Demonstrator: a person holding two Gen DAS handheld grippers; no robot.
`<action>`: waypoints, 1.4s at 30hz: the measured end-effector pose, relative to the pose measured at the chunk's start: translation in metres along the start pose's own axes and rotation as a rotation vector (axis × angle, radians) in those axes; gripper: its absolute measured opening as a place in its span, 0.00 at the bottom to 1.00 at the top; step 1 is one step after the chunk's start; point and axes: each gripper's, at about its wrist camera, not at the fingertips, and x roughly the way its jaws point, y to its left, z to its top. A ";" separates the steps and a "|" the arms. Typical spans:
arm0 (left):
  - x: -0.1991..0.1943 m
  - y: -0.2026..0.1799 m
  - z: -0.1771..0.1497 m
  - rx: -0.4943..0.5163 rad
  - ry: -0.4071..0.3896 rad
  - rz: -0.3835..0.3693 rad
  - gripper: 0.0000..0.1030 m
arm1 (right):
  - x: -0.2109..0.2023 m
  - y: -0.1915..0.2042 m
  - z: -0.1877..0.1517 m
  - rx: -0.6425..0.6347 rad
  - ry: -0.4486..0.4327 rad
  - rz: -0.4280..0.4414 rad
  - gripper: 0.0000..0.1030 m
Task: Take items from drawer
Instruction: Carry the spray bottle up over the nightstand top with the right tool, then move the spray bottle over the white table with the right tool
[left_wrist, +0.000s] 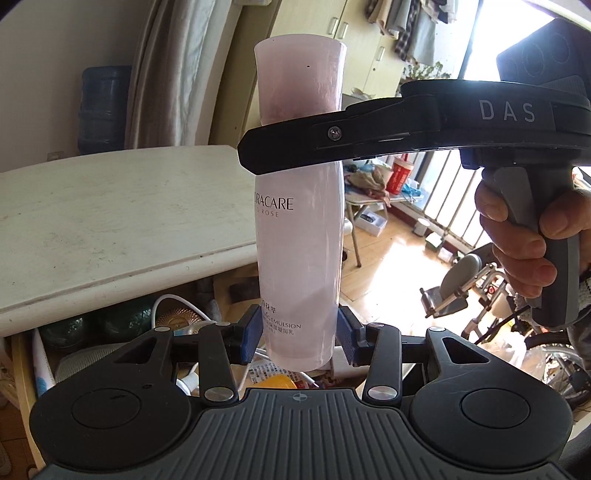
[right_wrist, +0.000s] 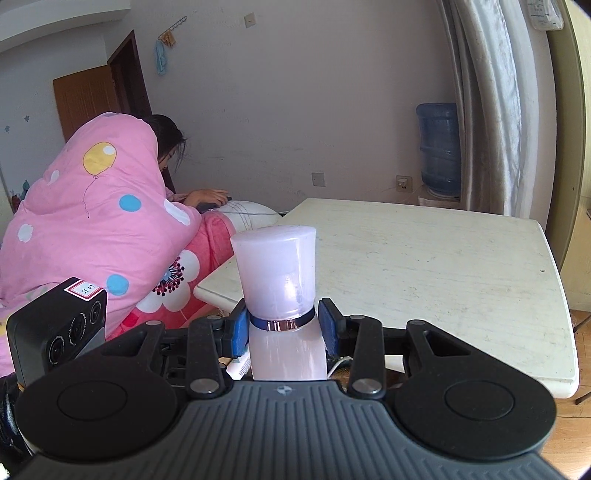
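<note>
White tabletop (left_wrist: 110, 221) bare, scuffed. Open drawer (left_wrist: 22, 369) beneath holds clutter: white cable (left_wrist: 173, 299), orange item (left_wrist: 277, 382), maybe tubes.

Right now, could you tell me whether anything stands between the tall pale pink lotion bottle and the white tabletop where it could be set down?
Nothing visible does: the pale pink lotion bottle faces bare white tabletop.

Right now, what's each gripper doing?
Left gripper: closed on the base of the pink emulsion bottle.
Right gripper: closed on the same bottle's neck, below its cap.
</note>
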 end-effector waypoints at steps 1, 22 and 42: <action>-0.002 0.003 0.002 -0.003 -0.005 0.006 0.43 | 0.003 0.002 0.006 -0.008 0.000 0.007 0.39; -0.026 0.090 0.047 -0.070 -0.068 0.175 0.44 | 0.103 0.018 0.089 -0.112 -0.021 0.152 0.39; 0.021 0.144 0.058 -0.105 -0.004 0.217 0.44 | 0.187 -0.038 0.090 -0.086 -0.009 0.180 0.39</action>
